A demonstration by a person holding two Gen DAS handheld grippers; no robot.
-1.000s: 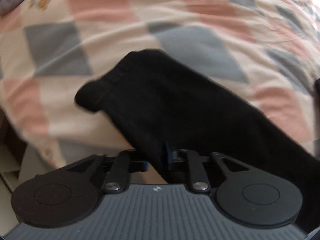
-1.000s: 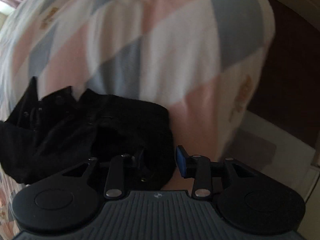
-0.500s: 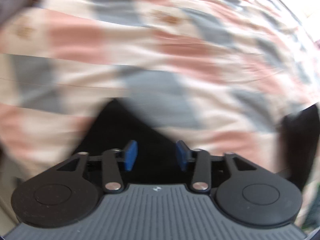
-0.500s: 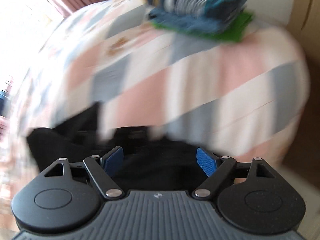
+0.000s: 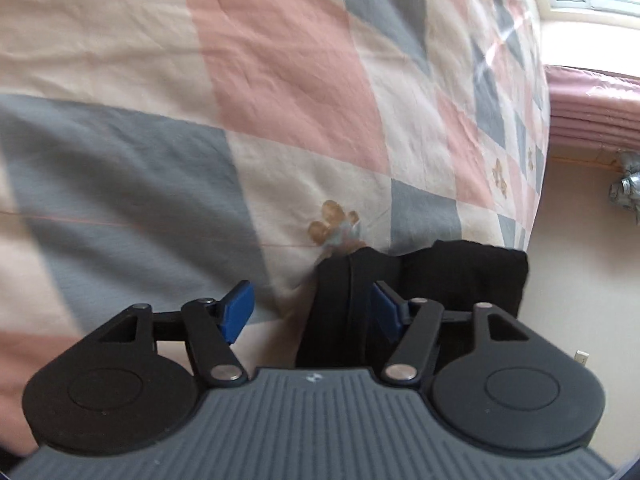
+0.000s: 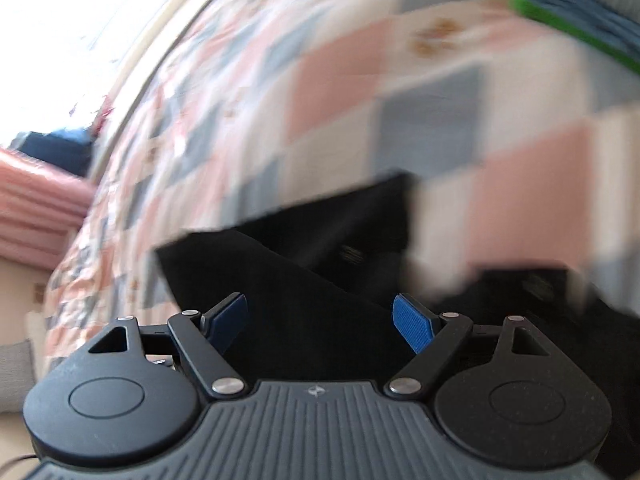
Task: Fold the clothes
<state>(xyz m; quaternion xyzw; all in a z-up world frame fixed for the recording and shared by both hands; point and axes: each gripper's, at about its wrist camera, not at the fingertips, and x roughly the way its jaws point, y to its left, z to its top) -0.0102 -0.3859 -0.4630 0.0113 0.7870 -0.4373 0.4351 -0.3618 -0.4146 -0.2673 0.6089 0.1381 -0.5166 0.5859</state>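
Left gripper [image 5: 310, 314]: jaws apart, nothing clamped. A bunched fold of the black garment [image 5: 440, 280] is seen standing between the pads, pressed close to the right-hand blue pad [image 5: 386, 312]; a clear gap is left to the other pad. Contact with the right pad cannot be confirmed.

Right gripper [image 6: 320, 322]: jaws wide apart, nothing clamped. Black cloth [image 6: 304, 292] is spread under and between the pads; no pinch is shown. This view is heavily motion-blurred, so cloth edges are read only roughly.

The garment is laid on the checked quilt [image 5: 280, 80] of the bed, at the near edge by the left view, with part of it appearing to hang past the side. Floor [image 5: 580, 280] is seen just beyond it.

Risks, judged:
- If the left jaws are closed as placed, several bunched layers may be caught instead of a single edge, and the fold would come out lumpy.
- The quilt could be pinched with the garment, since the fold lies directly on it.
- With the cloth overhanging, a pull toward the edge may drag it off the bed.
- A grasp by the right gripper made at speed may miss the corner.
- A stack of folded clothes [image 6: 580, 12] lies well away on the bed; a wide swing could disturb it.
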